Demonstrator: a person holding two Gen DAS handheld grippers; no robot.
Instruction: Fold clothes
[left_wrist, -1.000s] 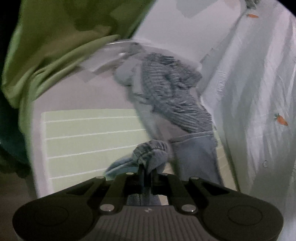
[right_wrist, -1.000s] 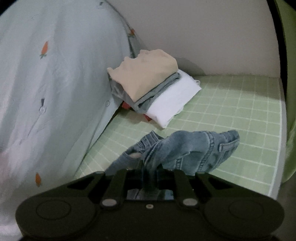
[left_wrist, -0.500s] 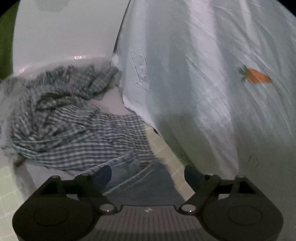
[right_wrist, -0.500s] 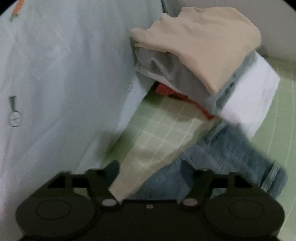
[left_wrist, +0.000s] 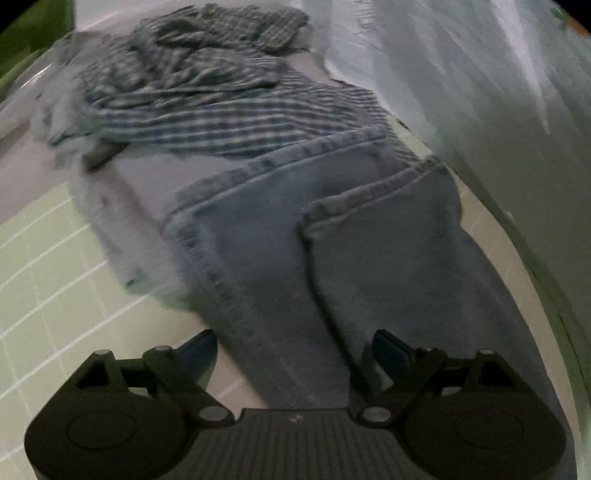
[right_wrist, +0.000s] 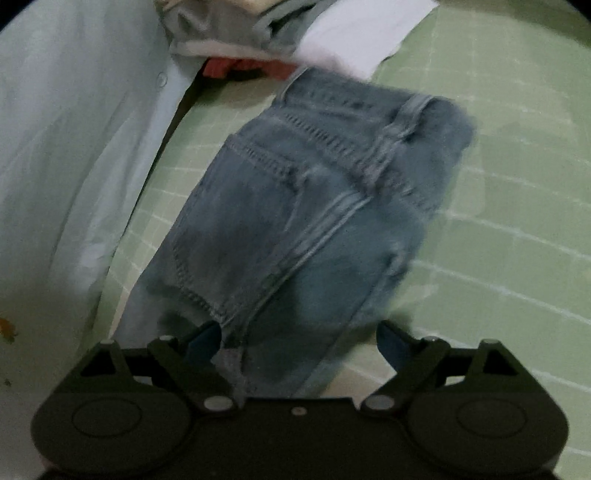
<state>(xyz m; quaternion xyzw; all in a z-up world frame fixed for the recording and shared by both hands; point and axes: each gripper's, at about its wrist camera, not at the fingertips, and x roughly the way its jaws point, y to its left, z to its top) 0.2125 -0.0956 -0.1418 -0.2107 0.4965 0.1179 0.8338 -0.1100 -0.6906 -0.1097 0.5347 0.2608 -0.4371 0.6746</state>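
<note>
- The jeans (right_wrist: 295, 206) lie flat on the green grid mat (right_wrist: 498, 184). In the right view their long axis runs from your 6 o'clock up to 1 o'clock, the waistband end far.
- Your left gripper (left_wrist: 293, 350) and right gripper (right_wrist: 299, 339) both stand wide open and hold nothing.
- Denim looks heavy and rather stiff, not slippery; I think thick seams or the hem (left_wrist: 343, 199) give the best hold.
- The checked shirt (left_wrist: 207, 85) lies at 11 o'clock, touching the jeans.
- The folded pile (right_wrist: 295, 33) waits at 12 o'clock.

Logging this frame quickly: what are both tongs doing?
Left tongs: open, above the jeans.
Right tongs: open, holding nothing.
</note>
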